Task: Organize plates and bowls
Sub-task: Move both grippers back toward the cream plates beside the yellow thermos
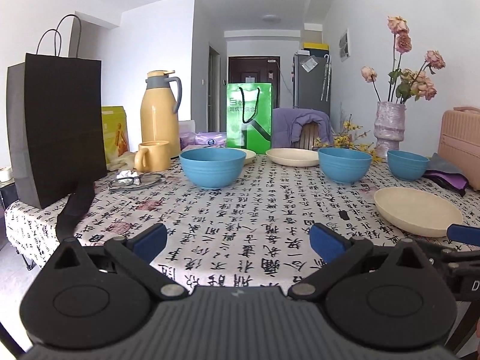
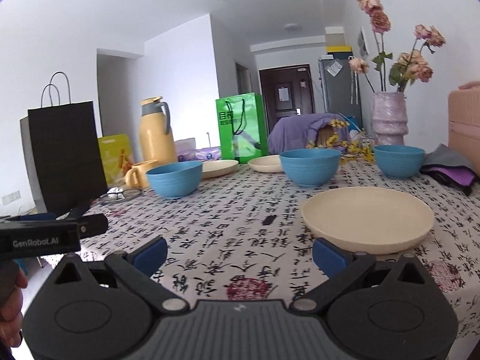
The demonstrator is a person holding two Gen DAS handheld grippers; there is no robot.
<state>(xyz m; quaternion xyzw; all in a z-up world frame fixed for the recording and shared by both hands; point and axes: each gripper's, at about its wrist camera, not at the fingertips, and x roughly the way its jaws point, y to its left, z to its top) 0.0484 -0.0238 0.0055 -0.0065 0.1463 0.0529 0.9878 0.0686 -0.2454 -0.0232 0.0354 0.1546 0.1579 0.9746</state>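
Three blue bowls stand apart on the calligraphy tablecloth: a left bowl [image 1: 212, 167] [image 2: 174, 178], a middle bowl [image 1: 344, 164] [image 2: 310, 166] and a right bowl [image 1: 407, 164] [image 2: 399, 161]. A cream plate [image 1: 417, 215] [image 2: 367, 219] lies near the front right. Two more cream plates [image 1: 292, 156] [image 2: 265, 163] lie at the back, one [image 1: 247, 155] [image 2: 218, 168] partly behind the left bowl. My left gripper [image 1: 238, 241] is open over the table's front edge, holding nothing. My right gripper [image 2: 240, 253] is open too, its right finger just before the near plate.
A black paper bag [image 1: 57, 126], yellow thermos [image 1: 159, 117], yellow mug [image 1: 151, 156] and glasses [image 1: 135, 181] crowd the left side. A green bag [image 1: 249, 118], a vase of dried flowers [image 1: 388, 129], purple cloth [image 1: 447, 175] and a pink case [image 1: 460, 147] stand at the back and right.
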